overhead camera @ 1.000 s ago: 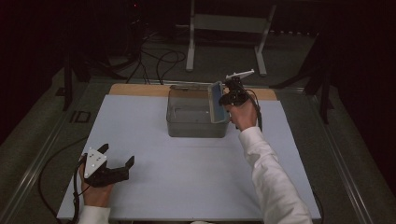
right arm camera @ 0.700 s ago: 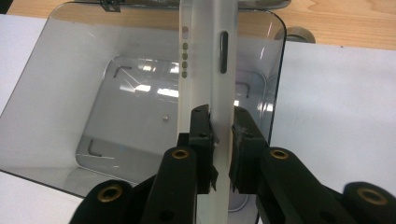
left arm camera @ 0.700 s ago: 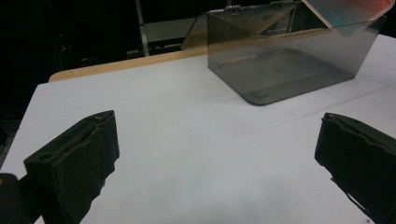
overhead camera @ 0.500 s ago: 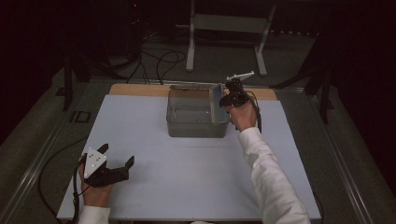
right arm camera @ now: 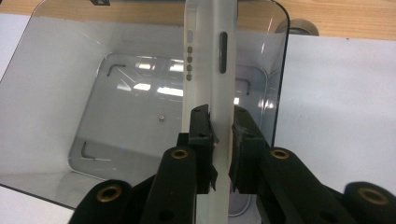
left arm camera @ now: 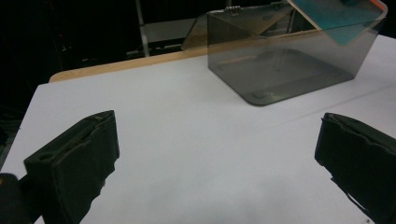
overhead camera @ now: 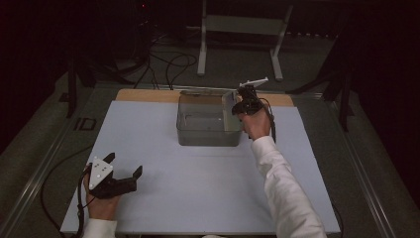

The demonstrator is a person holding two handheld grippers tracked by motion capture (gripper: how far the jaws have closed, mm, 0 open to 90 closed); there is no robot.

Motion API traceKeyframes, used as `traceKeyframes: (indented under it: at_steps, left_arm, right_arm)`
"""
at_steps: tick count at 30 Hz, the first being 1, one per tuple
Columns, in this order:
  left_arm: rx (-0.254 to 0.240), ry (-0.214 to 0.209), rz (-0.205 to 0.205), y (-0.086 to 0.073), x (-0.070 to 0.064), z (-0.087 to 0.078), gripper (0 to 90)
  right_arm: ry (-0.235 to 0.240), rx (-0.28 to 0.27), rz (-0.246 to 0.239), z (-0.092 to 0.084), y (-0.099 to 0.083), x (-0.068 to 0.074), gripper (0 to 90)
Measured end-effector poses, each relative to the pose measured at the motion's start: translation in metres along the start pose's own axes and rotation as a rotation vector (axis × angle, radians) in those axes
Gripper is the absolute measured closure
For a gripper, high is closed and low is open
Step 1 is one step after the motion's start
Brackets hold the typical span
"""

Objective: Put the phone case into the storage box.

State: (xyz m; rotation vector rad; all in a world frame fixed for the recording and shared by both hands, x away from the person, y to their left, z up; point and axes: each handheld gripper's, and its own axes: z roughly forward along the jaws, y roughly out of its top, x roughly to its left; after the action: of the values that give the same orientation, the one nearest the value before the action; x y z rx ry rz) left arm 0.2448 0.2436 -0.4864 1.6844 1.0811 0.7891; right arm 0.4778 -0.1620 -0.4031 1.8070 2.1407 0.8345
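Darkness rings my white table [overhead camera: 198, 198], cables on the floor beyond. Its near half lies bare, the clear bin [overhead camera: 208, 133] near the far wooden edge. My left gripper [overhead camera: 121, 171] rests spread at the near-left. My right gripper [right arm camera: 220, 140] pinches a phone [right arm camera: 210, 84] edge-on over the bin's right wall, its long axis running away from the jaws.

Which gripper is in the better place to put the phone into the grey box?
Right. The right gripper is shut on the phone above the grey box. The left gripper rests open, far from it.
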Motion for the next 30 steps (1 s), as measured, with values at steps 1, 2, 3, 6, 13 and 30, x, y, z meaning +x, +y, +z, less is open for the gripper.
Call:
traceKeyframes:
  at_steps: [1, 2, 3, 6, 13, 30]
  left_arm:
    - [0.0, 0.0, 0.0, 0.0, -0.0001, 0.0001, 0.7]
    - [0.001, 0.0, 0.001, -0.0001, -0.0001, 0.0001, 0.7]
    - [0.001, 0.0, 0.001, -0.0001, -0.0001, 0.0001, 0.7]
    - [0.0, -0.001, 0.0, 0.0, -0.0002, 0.0001, 0.7]
    - [0.0, -0.001, 0.0, -0.0001, -0.0003, 0.0002, 0.7]
    - [0.0, -0.002, 0.001, -0.0001, -0.0003, 0.0004, 0.7]
  right_arm:
    - [0.0, 0.002, 0.001, 0.0005, -0.0002, -0.0001, 81.2]
    - [0.002, 0.003, 0.006, 0.0009, -0.0004, 0.0002, 81.2]
    - [0.002, 0.003, 0.006, 0.0009, -0.0004, 0.0002, 81.2]
    - [0.001, 0.002, 0.008, 0.0024, -0.0007, -0.0002, 81.2]
    - [0.002, 0.003, 0.01, 0.004, -0.0008, -0.0007, 81.2]
    - [0.001, 0.005, 0.023, 0.0103, -0.0005, -0.0008, 81.0]
